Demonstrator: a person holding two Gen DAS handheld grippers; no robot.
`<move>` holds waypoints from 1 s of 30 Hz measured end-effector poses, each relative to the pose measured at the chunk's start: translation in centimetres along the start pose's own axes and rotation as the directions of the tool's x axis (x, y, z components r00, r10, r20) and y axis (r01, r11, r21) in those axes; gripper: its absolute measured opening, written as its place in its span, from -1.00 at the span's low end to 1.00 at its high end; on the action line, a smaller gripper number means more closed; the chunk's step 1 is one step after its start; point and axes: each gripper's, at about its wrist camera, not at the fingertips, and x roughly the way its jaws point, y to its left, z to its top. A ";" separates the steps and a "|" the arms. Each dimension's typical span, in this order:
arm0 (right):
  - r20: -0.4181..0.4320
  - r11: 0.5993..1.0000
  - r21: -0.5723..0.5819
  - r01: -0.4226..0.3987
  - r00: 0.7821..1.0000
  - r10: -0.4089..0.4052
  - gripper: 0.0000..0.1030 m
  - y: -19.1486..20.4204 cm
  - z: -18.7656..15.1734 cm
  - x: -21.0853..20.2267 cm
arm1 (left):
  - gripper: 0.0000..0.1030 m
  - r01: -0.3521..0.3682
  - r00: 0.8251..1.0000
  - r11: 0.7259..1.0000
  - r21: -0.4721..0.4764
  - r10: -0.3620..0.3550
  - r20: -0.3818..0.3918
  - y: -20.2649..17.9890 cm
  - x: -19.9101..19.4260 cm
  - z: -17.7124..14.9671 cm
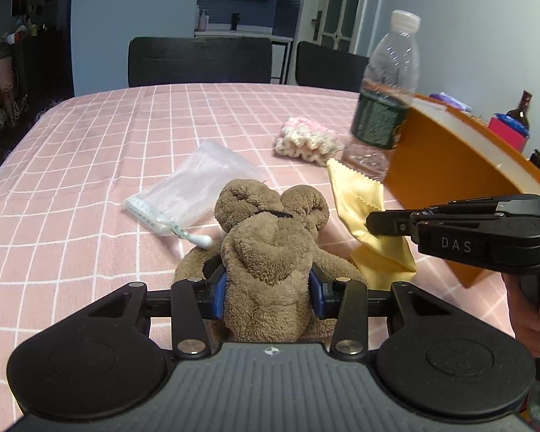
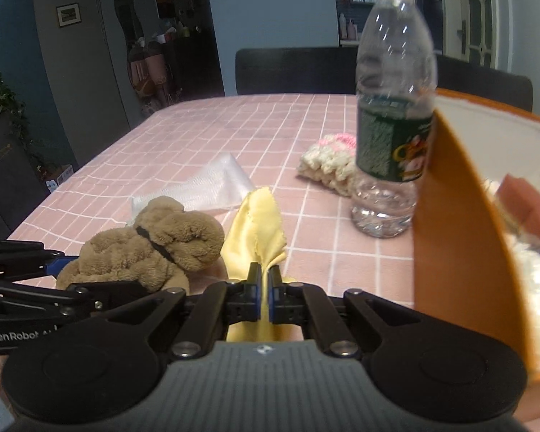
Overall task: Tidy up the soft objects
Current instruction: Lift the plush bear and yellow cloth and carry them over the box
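Note:
My left gripper [image 1: 269, 280] is shut on a brown plush toy [image 1: 270, 244], its blue pads pressing the toy's body just above the pink checked tablecloth [image 1: 90, 165]. The toy also shows in the right wrist view [image 2: 151, 244], with the left gripper [image 2: 59, 264] beside it. My right gripper [image 2: 265, 280] is shut on a yellow cloth [image 2: 255, 226], which hangs from its pinched pads. In the left wrist view the right gripper [image 1: 372, 224] holds that cloth [image 1: 360, 201] right of the toy. A pink-and-cream knitted piece [image 1: 306, 140] lies farther back.
An orange box [image 1: 446, 165] with a white inside stands at the right and holds soft items [image 2: 529, 252]. A clear water bottle [image 1: 385, 97] stands next to it. A clear plastic bag [image 1: 194, 187] lies left of the toy. Dark chairs [image 1: 198, 61] stand behind the table.

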 end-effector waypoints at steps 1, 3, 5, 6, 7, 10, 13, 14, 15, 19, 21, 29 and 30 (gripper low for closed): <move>0.008 1.000 -0.006 0.001 1.000 -0.001 -1.00 -0.1 0.0 -0.6 | -0.05 0.004 1.000 1.000 -0.001 -0.004 0.007 -0.2 -0.4 0.0; 0.026 1.000 -0.008 -0.004 1.000 0.004 -1.00 -0.2 0.0 -1.8 | -0.05 0.019 0.999 1.000 -0.007 -0.019 0.027 -0.4 -1.4 0.1; 0.043 1.000 -0.007 -0.014 0.999 0.014 -1.00 -0.2 0.1 -3.0 | -0.05 0.043 0.998 0.999 -0.016 -0.042 0.047 -0.7 -2.4 0.2; 0.052 1.000 -0.005 -0.017 0.999 0.018 -0.99 -0.2 0.1 -3.5 | -0.05 0.054 0.997 0.998 -0.016 -0.053 0.056 -0.9 -2.9 0.3; 0.061 1.000 -0.004 -0.022 0.998 0.022 -0.99 -0.2 0.2 -4.1 | -0.05 0.059 0.996 0.998 -0.010 -0.058 0.063 -1.2 -3.3 0.5; 0.088 0.999 -0.002 -0.039 0.995 0.039 -0.99 -0.2 0.4 -5.9 | -0.05 0.052 0.995 0.998 0.018 -0.053 0.089 -2.1 -4.7 0.7; 0.104 0.998 -0.005 -0.056 0.993 0.056 -0.99 -0.2 0.5 -7.8 | -0.05 0.060 0.992 0.998 0.026 -0.063 0.113 -2.9 -6.0 1.1; 0.110 0.998 -0.006 -0.058 0.992 0.058 -0.99 -0.2 0.5 -8.4 | -0.05 0.066 0.991 0.997 0.026 -0.069 0.118 -3.1 -6.4 1.2; 0.116 0.998 -0.006 -0.060 0.991 0.061 -0.99 -0.2 0.4 -9.0 | -0.05 0.070 0.990 0.997 0.026 -0.073 0.124 -3.2 -6.7 1.3; 0.146 0.998 -0.004 -0.060 0.987 0.060 -0.99 -0.6 0.4 -11.4 | -0.05 0.086 0.982 0.995 0.042 -0.092 0.166 -4.2 -7.8 1.8; 0.166 0.999 -0.011 -0.045 0.985 0.046 -0.99 -0.9 0.4 -12.5 | -0.05 0.107 0.976 0.993 0.051 -0.115 0.185 -4.5 -8.2 2.2; 0.237 0.998 -0.038 0.059 0.970 -0.049 -0.99 -3.2 1.9 -16.8 | -0.05 0.161 0.942 0.969 0.186 -0.207 0.265 -8.7 -8.7 5.3; 0.244 0.996 -0.038 0.075 0.968 -0.063 -0.99 -3.7 2.2 -17.3 | -0.05 0.165 0.937 0.965 0.204 -0.218 0.272 -9.3 -8.5 5.8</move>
